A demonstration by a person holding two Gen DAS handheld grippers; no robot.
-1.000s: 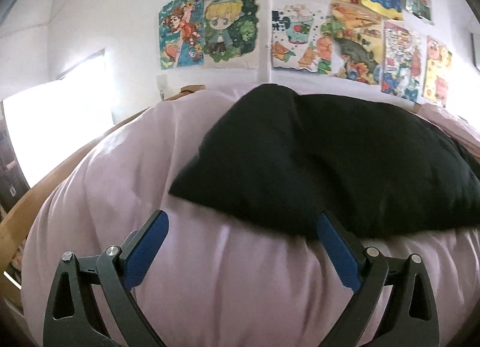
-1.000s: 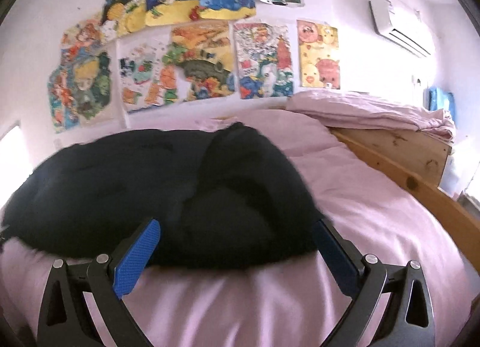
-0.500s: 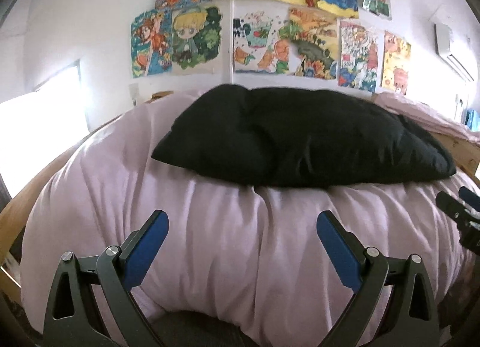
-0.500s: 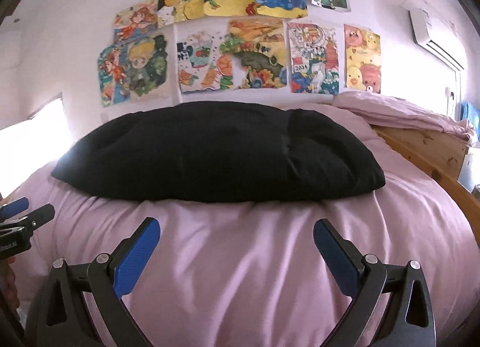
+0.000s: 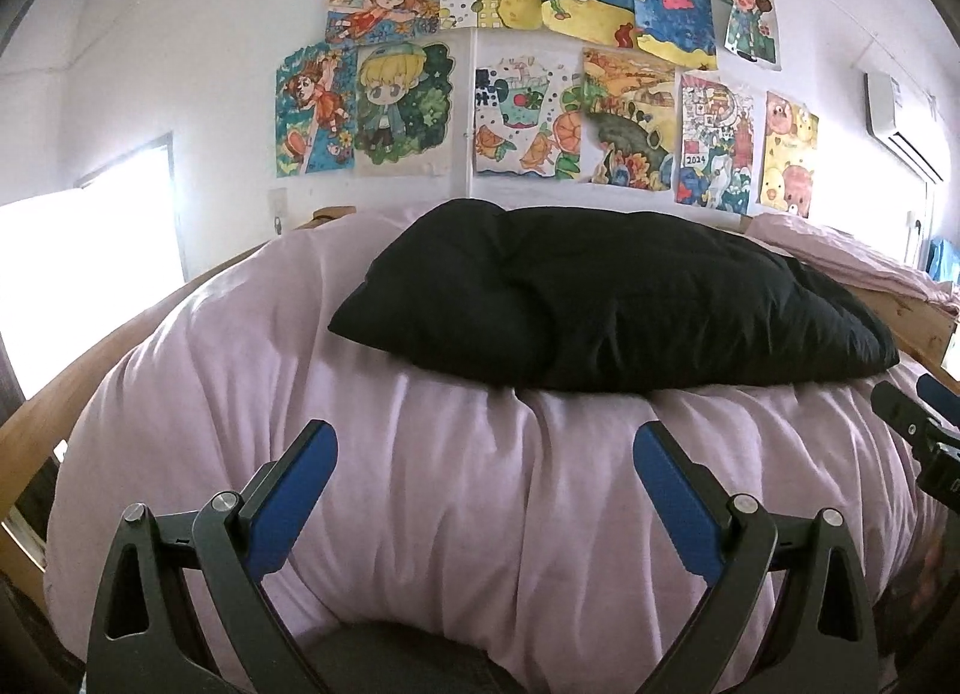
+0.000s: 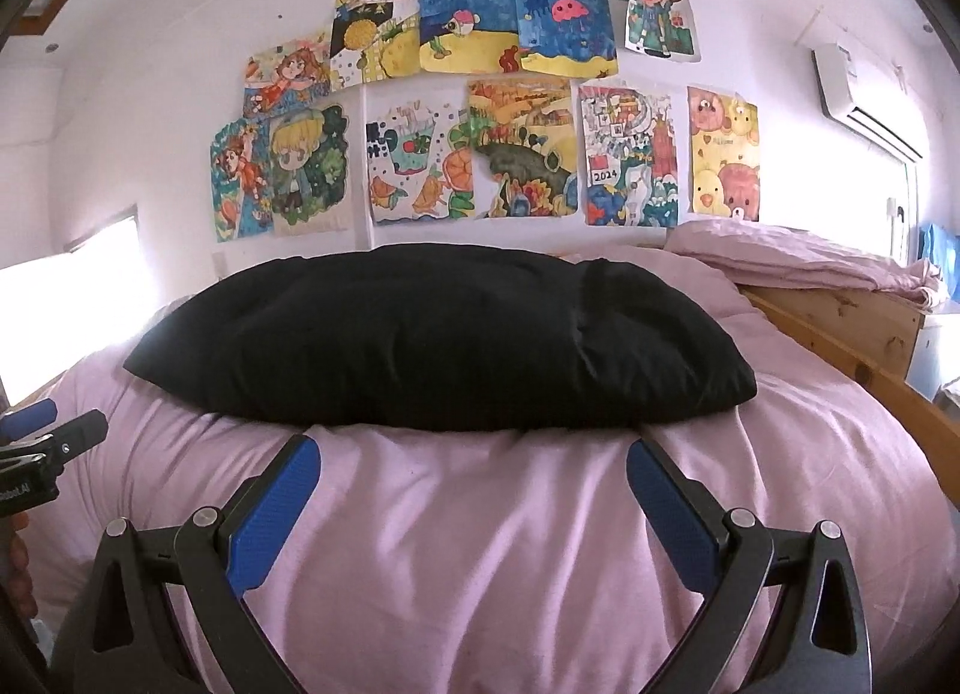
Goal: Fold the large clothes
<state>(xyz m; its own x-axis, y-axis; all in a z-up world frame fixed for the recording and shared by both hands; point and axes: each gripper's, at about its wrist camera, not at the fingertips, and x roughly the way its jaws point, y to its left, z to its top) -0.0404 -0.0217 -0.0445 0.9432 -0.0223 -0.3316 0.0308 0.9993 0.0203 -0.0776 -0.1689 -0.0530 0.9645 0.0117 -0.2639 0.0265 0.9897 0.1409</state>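
Observation:
A black garment (image 5: 612, 298) lies folded into a wide, flat bundle on the pink bedcover (image 5: 420, 514), at the far middle of the bed. It also shows in the right wrist view (image 6: 444, 346). My left gripper (image 5: 485, 454) is open and empty, held back over the bed's near edge, apart from the garment. My right gripper (image 6: 473, 469) is open and empty, its fingertips just short of the garment's near edge. Each gripper shows at the edge of the other's view: the right one (image 5: 918, 424) and the left one (image 6: 42, 436).
A wooden bed rail (image 6: 852, 352) runs along the right side, with a heap of pink bedding (image 6: 798, 262) behind it. Children's drawings (image 5: 540, 93) cover the wall behind the bed. A bright window (image 5: 84, 262) is at the left. An air conditioner (image 6: 864, 93) hangs at the upper right.
Both grippers have drawn back from the black garment toward the bed's near edge. The garment now lies farther off, flat and still. Both stayed open.

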